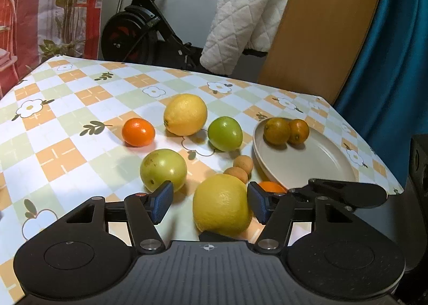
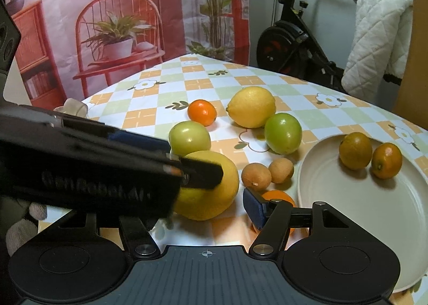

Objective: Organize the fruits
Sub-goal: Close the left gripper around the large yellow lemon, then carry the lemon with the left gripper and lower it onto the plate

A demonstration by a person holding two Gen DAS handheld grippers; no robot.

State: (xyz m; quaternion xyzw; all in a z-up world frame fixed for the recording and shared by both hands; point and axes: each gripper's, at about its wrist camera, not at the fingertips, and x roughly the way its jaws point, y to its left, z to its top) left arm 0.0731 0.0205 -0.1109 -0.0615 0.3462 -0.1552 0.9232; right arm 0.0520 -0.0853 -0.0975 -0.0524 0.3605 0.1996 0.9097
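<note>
Checked vinyl cloth covers the table, an exercise bike behind. My left tongs (image 1: 208, 202) stand parted around the big yellow lemon (image 1: 222, 204) near the front edge, pads not yet pressing. My right tongs (image 2: 211, 198) hang half open, holding nothing. I should centre, squeeze gently, then lift toward the pale round plate (image 1: 321, 160) at the right edge.

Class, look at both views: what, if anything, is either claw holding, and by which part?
Nothing is gripped yet. The large lemon sits between the pads of the left claw, with a gap at its left side. The right claw holds nothing.
</note>
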